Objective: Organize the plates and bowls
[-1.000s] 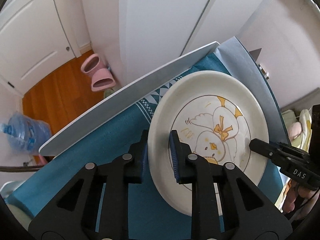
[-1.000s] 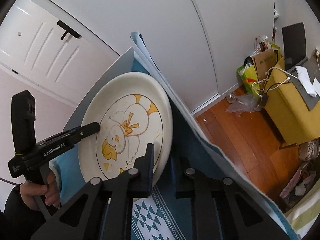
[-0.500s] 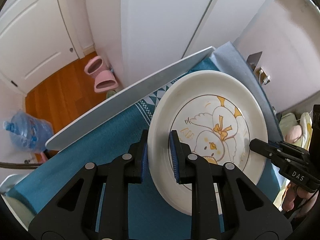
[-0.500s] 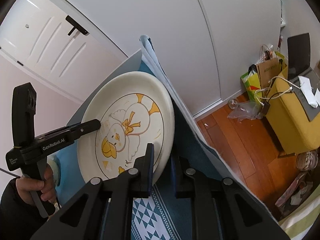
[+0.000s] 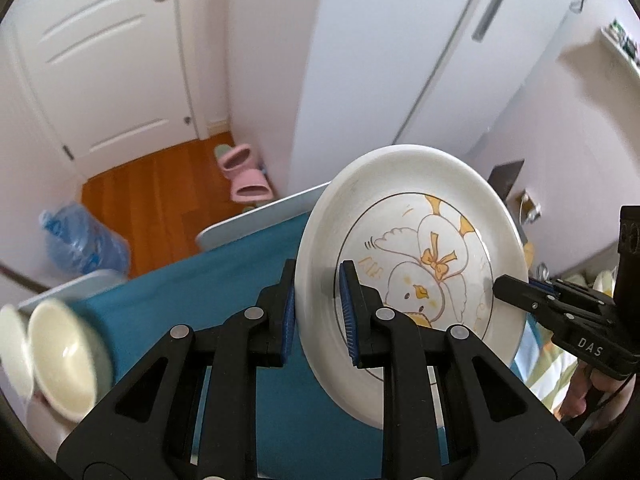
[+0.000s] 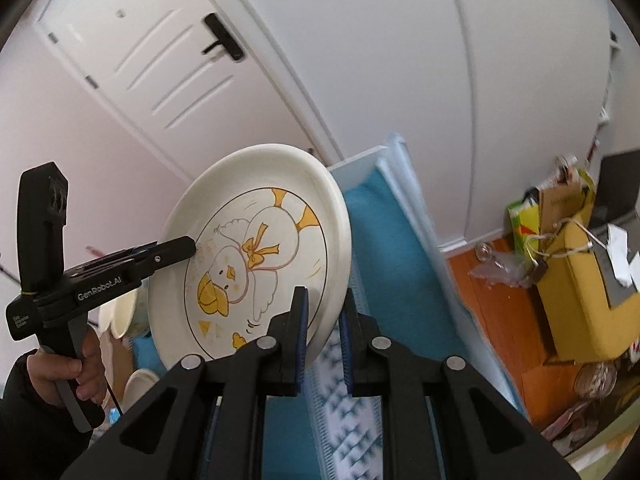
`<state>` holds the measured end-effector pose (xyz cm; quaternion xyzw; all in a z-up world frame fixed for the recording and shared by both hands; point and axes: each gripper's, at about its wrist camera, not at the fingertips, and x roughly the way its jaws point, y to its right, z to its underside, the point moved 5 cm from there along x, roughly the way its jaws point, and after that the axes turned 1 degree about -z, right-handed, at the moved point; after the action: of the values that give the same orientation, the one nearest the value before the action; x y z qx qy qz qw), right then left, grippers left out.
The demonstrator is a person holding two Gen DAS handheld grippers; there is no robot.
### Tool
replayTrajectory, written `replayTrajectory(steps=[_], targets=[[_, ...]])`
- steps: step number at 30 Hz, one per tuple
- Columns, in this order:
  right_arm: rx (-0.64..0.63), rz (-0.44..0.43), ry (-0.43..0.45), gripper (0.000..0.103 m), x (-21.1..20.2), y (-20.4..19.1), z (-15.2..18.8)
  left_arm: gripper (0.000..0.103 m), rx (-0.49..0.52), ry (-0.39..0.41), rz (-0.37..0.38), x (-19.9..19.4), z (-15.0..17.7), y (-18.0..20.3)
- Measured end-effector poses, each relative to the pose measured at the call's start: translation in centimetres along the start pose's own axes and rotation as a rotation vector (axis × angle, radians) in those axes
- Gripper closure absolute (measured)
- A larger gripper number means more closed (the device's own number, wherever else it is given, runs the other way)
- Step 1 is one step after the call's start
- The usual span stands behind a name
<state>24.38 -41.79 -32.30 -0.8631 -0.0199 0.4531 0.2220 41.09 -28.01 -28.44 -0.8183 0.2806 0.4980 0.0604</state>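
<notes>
A white plate (image 5: 404,184) with a yellow duck drawing hangs tilted above the teal tablecloth (image 5: 192,304), held from both sides. My left gripper (image 5: 318,280) is shut on its left rim, blue pads pressing front and back. The right gripper (image 5: 516,294) clamps the opposite rim at the right. In the right wrist view the same plate (image 6: 256,176) stands steeply, with my right gripper (image 6: 324,308) shut on its lower right rim. There the left gripper (image 6: 176,250), held by a hand, grips the plate's left edge. Cream bowls (image 5: 60,352) lie blurred at the lower left.
The cloth-covered table (image 6: 384,248) ends near white cupboard doors and a door. A bowl (image 6: 120,316) and another dish (image 6: 140,386) sit below the plate on the left. Pink slippers (image 5: 244,176) and a water bottle (image 5: 84,244) stand on the wooden floor; a yellow box (image 6: 576,292) stands at the right.
Both grippers have risen with the plate, lifting it clear of the cloth. The table looks smaller and farther, and the cream bowls have come into the left wrist view.
</notes>
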Motion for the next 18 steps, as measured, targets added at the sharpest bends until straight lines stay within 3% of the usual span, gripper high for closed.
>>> replayTrajectory(steps=[9, 18], targets=[[-0.099, -0.072, -0.028, 0.089, -2.8, -7.4, 4.2, 0.085, -0.094, 0.079, -0.052, -9.8, 7.1, -3.9], [-0.194, -0.137, -0.106, 0.089, -2.4, -12.1, 10.6, 0.085, -0.205, 0.079, -0.124, -14.4, 15.9, -7.6]])
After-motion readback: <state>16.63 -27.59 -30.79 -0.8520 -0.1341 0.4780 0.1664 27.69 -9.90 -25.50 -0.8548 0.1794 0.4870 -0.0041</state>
